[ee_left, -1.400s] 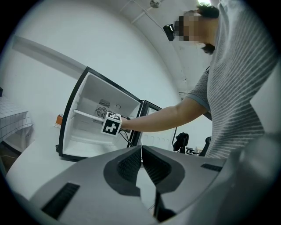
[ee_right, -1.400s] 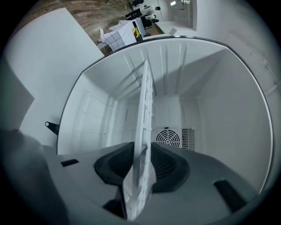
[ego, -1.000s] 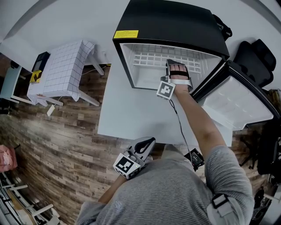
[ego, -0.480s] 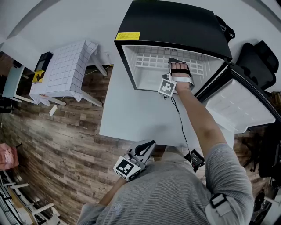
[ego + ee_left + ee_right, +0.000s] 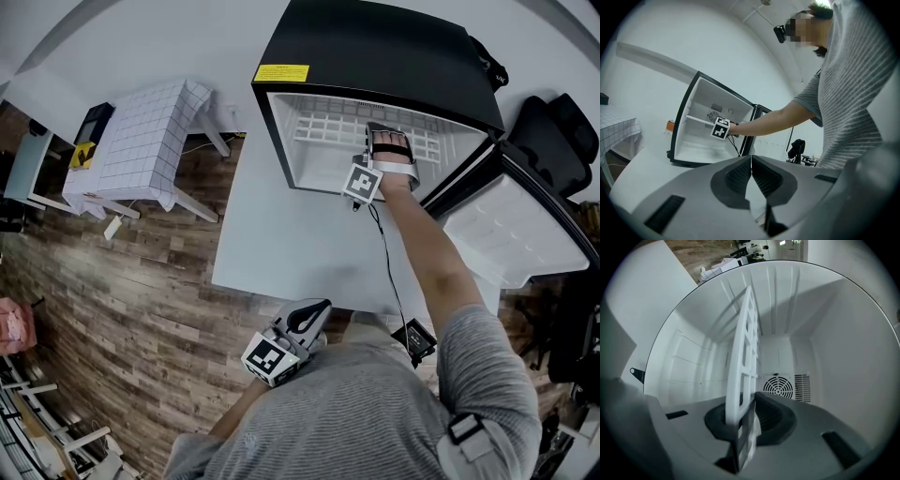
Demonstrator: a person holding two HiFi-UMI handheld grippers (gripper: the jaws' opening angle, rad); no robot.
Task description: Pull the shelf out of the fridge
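Note:
A small black fridge stands open on the white table, with its door swung out to the right. Inside it lies a white lattice shelf. My right gripper reaches into the fridge at the shelf's front edge. In the right gripper view the shelf runs edge-on between the jaws of the right gripper. Those jaws have just been closing and their pads now press on the shelf. My left gripper hangs back near my body, shut and empty, as the left gripper view also shows.
The white table carries the fridge. A small table with a checked cloth stands to the left on the wooden floor. A black chair sits behind the fridge door. A round fan grille marks the fridge's back wall.
The right gripper has stayed at the shelf's front edge and the left gripper has kept still. Only the view has shifted a little.

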